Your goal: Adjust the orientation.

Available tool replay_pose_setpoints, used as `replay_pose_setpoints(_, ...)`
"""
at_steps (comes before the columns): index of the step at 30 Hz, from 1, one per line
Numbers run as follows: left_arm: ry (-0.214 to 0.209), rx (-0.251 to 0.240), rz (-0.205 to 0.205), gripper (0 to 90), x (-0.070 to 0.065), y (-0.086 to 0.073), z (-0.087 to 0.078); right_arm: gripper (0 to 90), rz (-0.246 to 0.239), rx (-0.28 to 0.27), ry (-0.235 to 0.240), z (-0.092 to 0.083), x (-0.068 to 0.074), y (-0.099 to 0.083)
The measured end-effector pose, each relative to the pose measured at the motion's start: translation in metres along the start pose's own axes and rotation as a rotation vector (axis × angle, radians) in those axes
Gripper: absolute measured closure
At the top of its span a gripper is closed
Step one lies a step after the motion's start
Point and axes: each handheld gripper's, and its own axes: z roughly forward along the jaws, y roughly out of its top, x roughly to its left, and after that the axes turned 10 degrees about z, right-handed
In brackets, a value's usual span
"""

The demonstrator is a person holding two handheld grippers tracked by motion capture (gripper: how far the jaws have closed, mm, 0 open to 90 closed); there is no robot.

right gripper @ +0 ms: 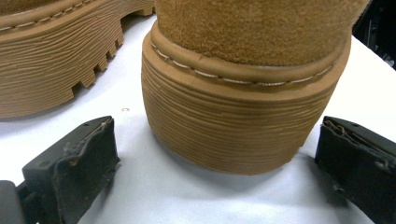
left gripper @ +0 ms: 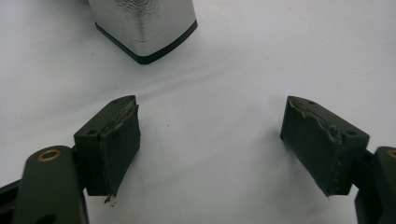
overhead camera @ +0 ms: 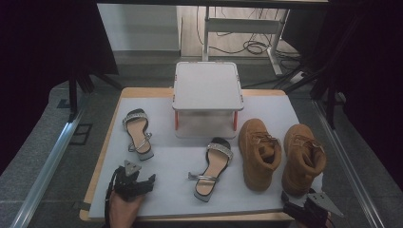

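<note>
Just tongs (right gripper: 215, 154) wide, boot heel (right gripper: 243, 116) between

two sandals (overhead camera: 138, 133), two boots (overhead camera: 259, 153), one stand (overhead camera: 207, 87)

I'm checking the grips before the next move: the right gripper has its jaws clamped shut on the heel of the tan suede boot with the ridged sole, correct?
Not quite. The right gripper is at the heel of the tan suede boot with the ridged sole, but its jaws stand wide open on either side, apart from it, as the right gripper view shows.
</note>
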Motion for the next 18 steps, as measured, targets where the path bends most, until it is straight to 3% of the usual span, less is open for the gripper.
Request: replay_pose_setpoints(18, -0.002, 0.002, -0.004, 19.8, 0.0002, 0.0005, 0.0002, 0.0, 0.000, 0.001, -0.004, 0.0002, 0.0005, 0.0003)
